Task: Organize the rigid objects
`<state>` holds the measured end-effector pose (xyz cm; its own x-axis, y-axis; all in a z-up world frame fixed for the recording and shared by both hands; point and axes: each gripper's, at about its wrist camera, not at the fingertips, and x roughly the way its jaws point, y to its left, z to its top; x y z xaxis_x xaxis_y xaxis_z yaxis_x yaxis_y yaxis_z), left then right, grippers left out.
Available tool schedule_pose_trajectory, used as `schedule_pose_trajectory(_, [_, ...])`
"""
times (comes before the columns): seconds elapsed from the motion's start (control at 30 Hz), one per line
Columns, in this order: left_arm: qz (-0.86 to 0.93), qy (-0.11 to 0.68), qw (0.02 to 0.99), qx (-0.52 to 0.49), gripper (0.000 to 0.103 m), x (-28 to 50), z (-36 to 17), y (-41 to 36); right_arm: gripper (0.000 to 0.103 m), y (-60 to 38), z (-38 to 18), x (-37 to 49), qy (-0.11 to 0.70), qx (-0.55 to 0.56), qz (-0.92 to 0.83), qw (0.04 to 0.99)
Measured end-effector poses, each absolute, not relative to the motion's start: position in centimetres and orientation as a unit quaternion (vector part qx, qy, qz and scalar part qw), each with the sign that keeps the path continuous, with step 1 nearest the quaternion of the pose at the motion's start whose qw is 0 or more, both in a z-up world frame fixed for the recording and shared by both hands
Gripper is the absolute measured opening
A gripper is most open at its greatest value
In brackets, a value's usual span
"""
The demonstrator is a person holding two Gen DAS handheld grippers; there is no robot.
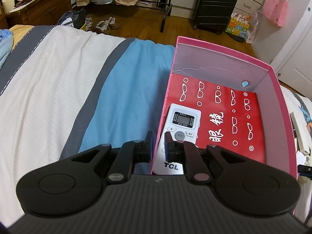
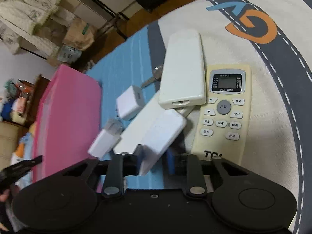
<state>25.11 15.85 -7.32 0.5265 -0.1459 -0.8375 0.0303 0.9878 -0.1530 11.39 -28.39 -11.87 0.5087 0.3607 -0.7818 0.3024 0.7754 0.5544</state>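
Note:
A pink box stands on the bed and holds a red glasses-print packet, a white TCL remote and a small blue button. My left gripper straddles the box's left wall, one finger outside and one inside over the remote; its jaws look shut on the wall. My right gripper has its jaws around the near end of a white power adapter, with a small gap at the right finger. Beside it lie a yellowed TCL remote, a white case, a white charger cube, a white plug and a key.
The pink box shows at the left of the right wrist view. The bedspread has cream, grey and blue stripes. Beyond the bed are a wooden floor, a black suitcase, paper bags and a dresser.

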Motion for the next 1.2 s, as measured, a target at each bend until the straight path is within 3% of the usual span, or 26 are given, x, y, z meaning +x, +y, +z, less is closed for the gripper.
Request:
schedule_pose_trajectory(0.1, [-0.051,0.484,0.872,-0.058,0.01,25.1,-7.3,15.8,0.009,-27.6,-10.3,10.8,0.477,0.302,0.036,0.824])
schedule_pose_trajectory(0.3, [-0.05,0.484,0.872,-0.059,0.01,25.1,-7.3,15.9,0.009,-25.1,-8.5,10.5,0.46,0.191,0.05,0.866])
schedule_pose_trajectory(0.53, [-0.051,0.484,0.872,-0.057,0.01,25.0,-7.4,15.9,0.009,-24.1,-9.0,10.7,0.466,0.135,0.049,0.873])
schedule_pose_trajectory(0.8, [-0.05,0.485,0.871,-0.058,0.01,24.9,-7.3,16.0,0.009,-22.3,-3.8,8.8,0.384,0.091,0.082,0.915])
schedule_pose_trajectory(1.03, [-0.052,0.487,0.87,-0.062,0.01,25.2,-7.3,16.1,0.009,-13.1,3.6,7.3,0.333,0.055,0.266,0.903])
schedule_pose_trajectory(1.2, [-0.057,0.486,0.869,-0.07,0.01,25.1,-7.5,16.5,0.009,-7.0,1.8,10.1,0.368,-0.025,0.288,0.884])
